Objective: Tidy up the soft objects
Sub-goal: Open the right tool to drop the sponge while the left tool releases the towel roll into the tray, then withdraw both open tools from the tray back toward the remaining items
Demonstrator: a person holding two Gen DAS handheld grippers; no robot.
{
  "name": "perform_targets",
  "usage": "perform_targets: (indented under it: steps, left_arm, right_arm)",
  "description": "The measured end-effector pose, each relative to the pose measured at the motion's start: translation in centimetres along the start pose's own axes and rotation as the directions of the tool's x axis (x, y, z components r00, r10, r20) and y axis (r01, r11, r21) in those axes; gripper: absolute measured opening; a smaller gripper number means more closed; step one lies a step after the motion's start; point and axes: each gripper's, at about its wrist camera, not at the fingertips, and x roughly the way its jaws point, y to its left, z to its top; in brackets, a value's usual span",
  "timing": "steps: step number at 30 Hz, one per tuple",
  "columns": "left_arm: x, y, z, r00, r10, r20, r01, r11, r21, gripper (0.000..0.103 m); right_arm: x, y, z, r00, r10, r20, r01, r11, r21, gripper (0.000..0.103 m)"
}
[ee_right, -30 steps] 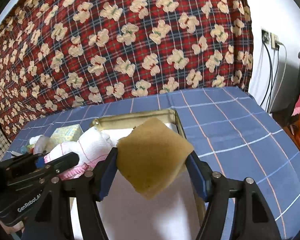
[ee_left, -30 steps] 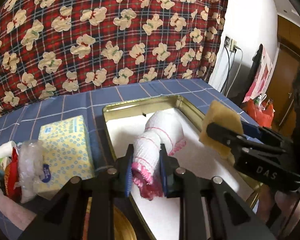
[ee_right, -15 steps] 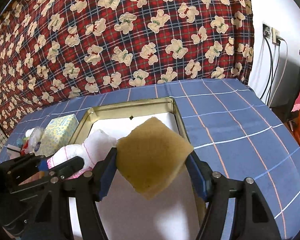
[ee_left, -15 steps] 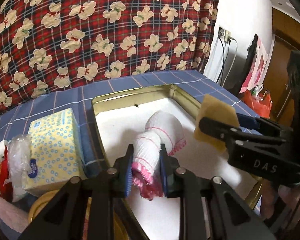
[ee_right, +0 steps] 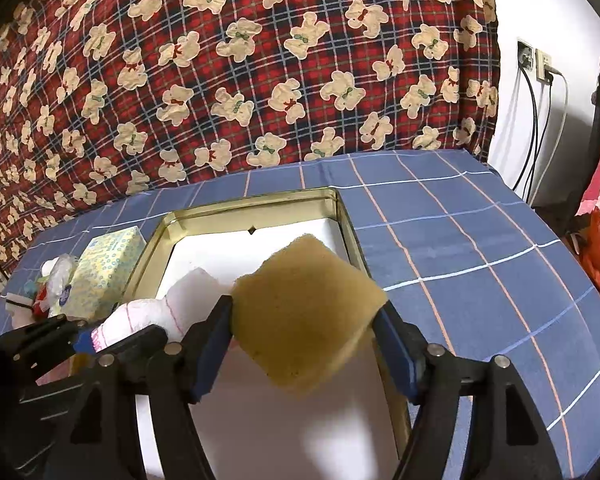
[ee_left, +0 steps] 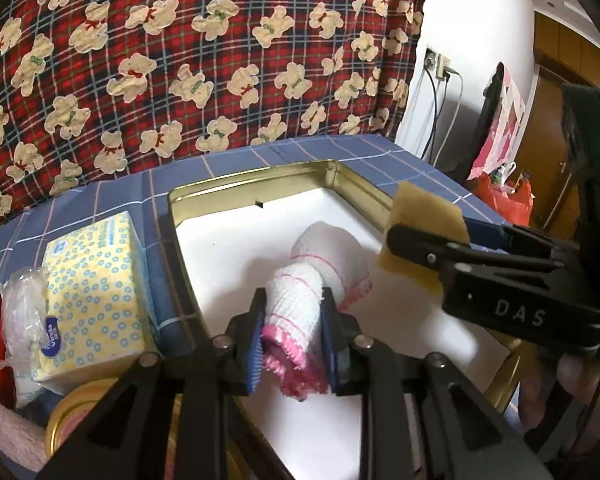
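Note:
My left gripper [ee_left: 292, 340] is shut on a rolled white cloth with pink trim [ee_left: 300, 300], held over the white floor of a gold tin tray [ee_left: 252, 184]. My right gripper [ee_right: 304, 344] is shut on a tan sponge [ee_right: 304, 312], held above the same tray [ee_right: 256, 210] near its right wall. The right gripper and sponge [ee_left: 424, 224] show at the right of the left wrist view. The cloth [ee_right: 156, 312] and left gripper show at the lower left of the right wrist view.
A yellow tissue pack [ee_left: 88, 280] lies left of the tray, with a plastic-wrapped item [ee_left: 24, 312], a pink towel [ee_left: 8, 432] and a gold lid [ee_left: 80, 412] near it. The table has a blue checked cloth [ee_right: 460, 240]. A bear-print blanket [ee_right: 240, 80] hangs behind.
Both grippers have moved forward and lower over the tray, still holding the cloth and the sponge. The tray looks nearer in both views.

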Motion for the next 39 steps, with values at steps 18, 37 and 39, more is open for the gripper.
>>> perform_targets:
  steps: [18,37,39]
  left_arm:
    - [0.3,-0.5,-0.6,1.000,-0.001,-0.018,0.001,1.000,0.026,0.034]
    - [-3.5,1.2,0.5,0.979,0.075,0.188,-0.069,0.997,-0.040,0.068]
    - [-4.3,1.6,0.6,0.969,0.086,0.230,-0.075,0.996,-0.056,0.074]
  right_arm:
    - [0.9,0.2,-0.5,1.000,-0.015,-0.014,0.015,1.000,0.004,0.093]
    - [0.1,-1.8,-0.4,0.978,0.128,0.163,-0.147,0.982,0.116,0.093]
    - [-0.5,-2.0,-0.7,0.970,0.130,0.207,-0.158,0.979,0.126,0.093]
